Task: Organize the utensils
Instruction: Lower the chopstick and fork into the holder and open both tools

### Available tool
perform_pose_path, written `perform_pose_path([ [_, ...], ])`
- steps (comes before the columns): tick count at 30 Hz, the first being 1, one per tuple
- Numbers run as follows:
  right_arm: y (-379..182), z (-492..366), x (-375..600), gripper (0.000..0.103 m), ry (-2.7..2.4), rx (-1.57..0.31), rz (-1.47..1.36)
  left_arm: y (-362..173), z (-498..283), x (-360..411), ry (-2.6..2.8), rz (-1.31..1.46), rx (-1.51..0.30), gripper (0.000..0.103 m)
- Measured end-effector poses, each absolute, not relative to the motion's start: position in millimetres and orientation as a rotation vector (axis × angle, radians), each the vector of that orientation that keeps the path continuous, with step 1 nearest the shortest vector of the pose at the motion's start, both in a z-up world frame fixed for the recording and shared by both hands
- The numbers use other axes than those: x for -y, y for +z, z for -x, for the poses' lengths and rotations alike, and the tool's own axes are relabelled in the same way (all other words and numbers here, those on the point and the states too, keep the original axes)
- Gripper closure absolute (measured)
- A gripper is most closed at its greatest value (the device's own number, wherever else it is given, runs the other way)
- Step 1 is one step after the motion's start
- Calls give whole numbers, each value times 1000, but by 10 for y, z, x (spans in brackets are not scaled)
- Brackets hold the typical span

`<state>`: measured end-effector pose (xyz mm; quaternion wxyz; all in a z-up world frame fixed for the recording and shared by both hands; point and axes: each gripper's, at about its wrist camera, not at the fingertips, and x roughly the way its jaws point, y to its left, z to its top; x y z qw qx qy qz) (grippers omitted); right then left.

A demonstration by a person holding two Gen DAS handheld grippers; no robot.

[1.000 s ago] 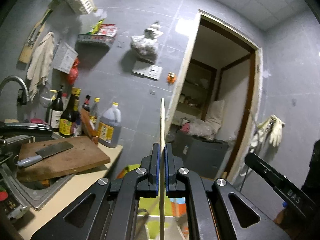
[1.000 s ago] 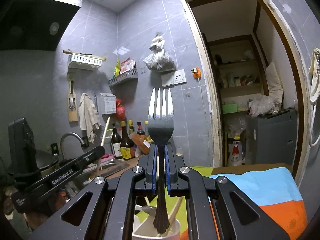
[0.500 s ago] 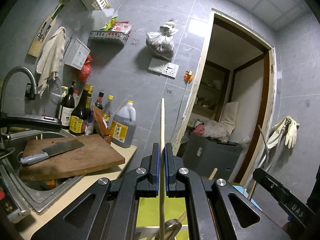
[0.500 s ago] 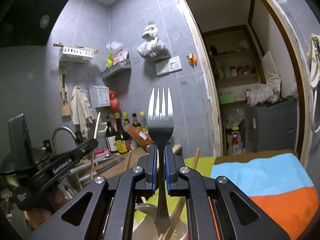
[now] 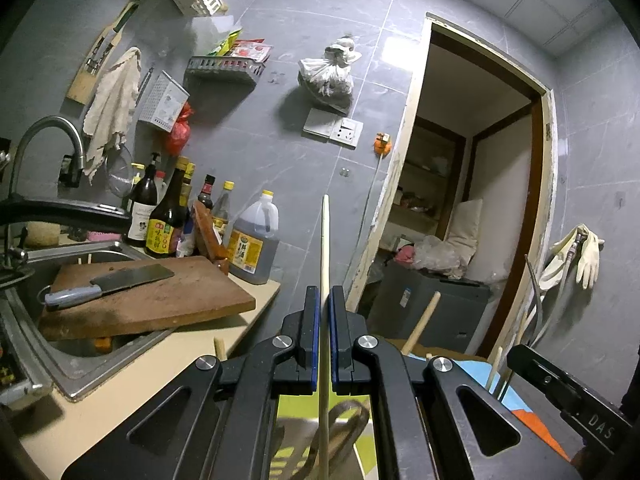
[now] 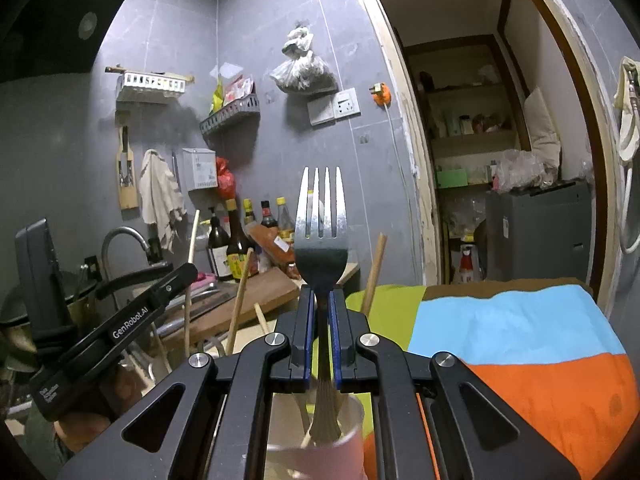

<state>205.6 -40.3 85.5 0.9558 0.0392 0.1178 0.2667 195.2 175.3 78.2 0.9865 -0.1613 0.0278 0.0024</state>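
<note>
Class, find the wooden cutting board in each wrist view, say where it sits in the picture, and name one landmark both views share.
Left wrist view: the cutting board lies left of centre, over the sink, with a cleaver on it.
Right wrist view: the cutting board shows lower left of centre, partly hidden behind chopsticks.
Shared landmark: the white wall socket beside the doorway.

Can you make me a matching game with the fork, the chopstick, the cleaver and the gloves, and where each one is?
Things:
1. fork
2. chopstick
3. cleaver
4. gloves

Places:
A. lying on the cutting board
B. held in the left gripper
C. hanging on the wall by the doorway
D. held in the right gripper, handle end in a cup

Pairs: 1-D, 2-B, 3-A, 4-C
</note>
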Motion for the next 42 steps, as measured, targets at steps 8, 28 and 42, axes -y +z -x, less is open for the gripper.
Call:
perform_pose_path([
  [8, 719, -2066, 444, 97, 528, -297, -84, 688, -1890, -1651, 1, 283, -97, 100],
  [28, 537, -2018, 482, 95, 525, -395, -81, 530, -1746, -1589, -60, 283, -227, 99],
  [42, 639, -1867, 604, 79, 509, -357, -87, 630, -1553, -1642, -84, 331, -232, 74],
])
